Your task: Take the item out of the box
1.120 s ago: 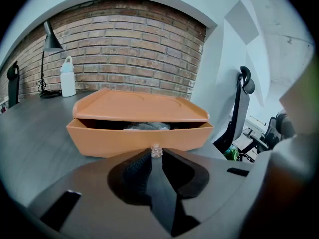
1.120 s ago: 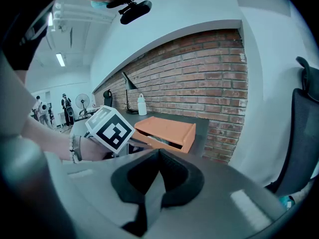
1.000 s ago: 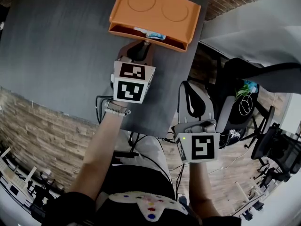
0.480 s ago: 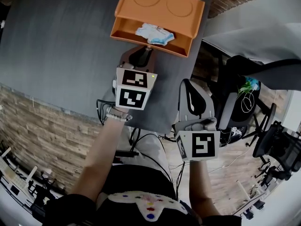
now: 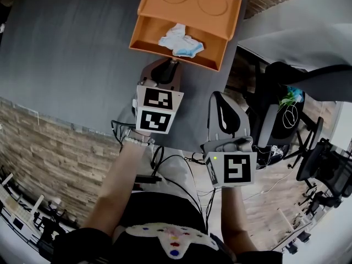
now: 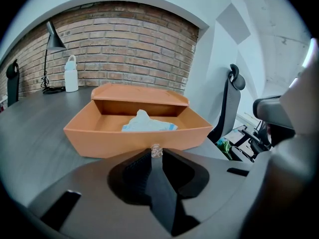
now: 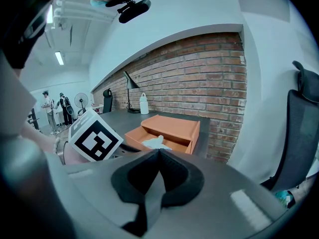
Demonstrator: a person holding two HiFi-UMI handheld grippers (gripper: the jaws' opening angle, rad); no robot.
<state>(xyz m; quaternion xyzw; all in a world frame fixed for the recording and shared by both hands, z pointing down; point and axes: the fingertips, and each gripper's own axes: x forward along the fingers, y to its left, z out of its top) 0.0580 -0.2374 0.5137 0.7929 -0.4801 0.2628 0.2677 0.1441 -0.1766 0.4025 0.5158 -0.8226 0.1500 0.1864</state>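
left gripper (image 6: 156,154) has pulled drawer (image 6: 104,136) further open.

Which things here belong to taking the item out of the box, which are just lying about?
Job: orange box, drawer open; crumpled white-and-blue item inside it; small clear drawer knob; left gripper, shut on that knob.
Lying about: black desk lamp; white bottle; black office chair.

Orange box (image 5: 190,1), white-blue item (image 5: 179,40), grey table (image 5: 66,48)
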